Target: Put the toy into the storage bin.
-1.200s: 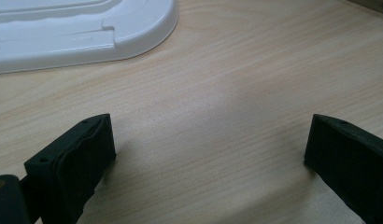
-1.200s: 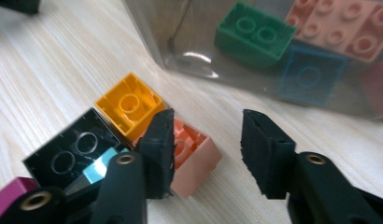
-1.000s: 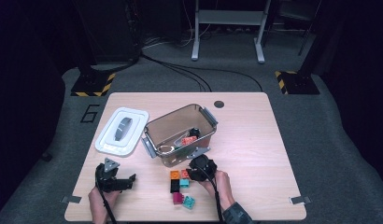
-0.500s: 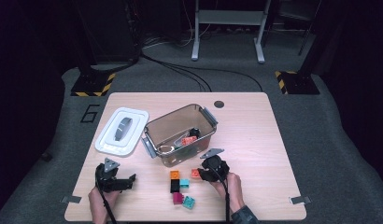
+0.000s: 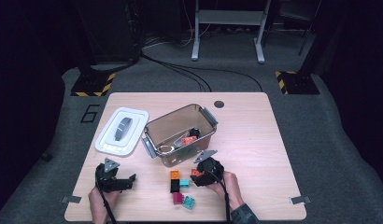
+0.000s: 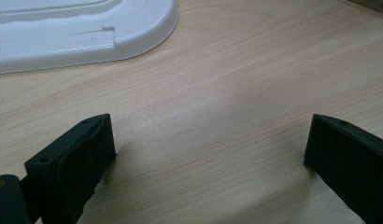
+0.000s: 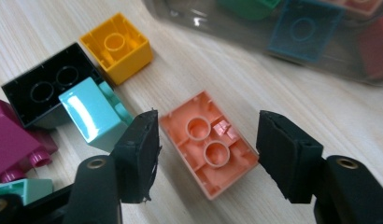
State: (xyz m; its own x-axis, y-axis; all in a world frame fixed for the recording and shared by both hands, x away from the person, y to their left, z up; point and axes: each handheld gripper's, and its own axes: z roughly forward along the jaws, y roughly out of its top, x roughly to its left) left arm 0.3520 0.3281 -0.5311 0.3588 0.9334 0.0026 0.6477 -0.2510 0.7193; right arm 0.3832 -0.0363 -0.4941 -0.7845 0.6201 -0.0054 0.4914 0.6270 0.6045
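Two grippers rest low at the near edge of a pale wooden surface (image 5: 255, 140), each held in a person's hand; the left gripper (image 5: 116, 179) sits near the left corner with its jaws spread wide over bare wood and nothing between them; since a second ago it has not moved. The right gripper (image 7: 206, 149) has shifted a little to the right since that earlier frame, away from the cluster of bricks, and its jaws have just been opening; they now stand partly apart on either side of a salmon-orange brick (image 7: 210, 149), which lies on the wood hollow side up, the pads not pressing it. Just left of it lie a turquoise brick (image 7: 94, 114), a black brick (image 7: 45, 95), a yellow brick (image 7: 117, 46) and a magenta brick (image 7: 12, 140), all close together. Beyond them stands a clear plastic bin (image 5: 180, 135) with grey handles, holding more coloured pieces; its white lid (image 5: 120, 130) lies flat just to the left, apart from it. Past the far edge of the surface is grey carpet (image 5: 320, 116), black cables, two yellow-and-black striped feet and a metal frame in a dark room; a large "6" (image 5: 90, 113) is marked on the floor at the left.
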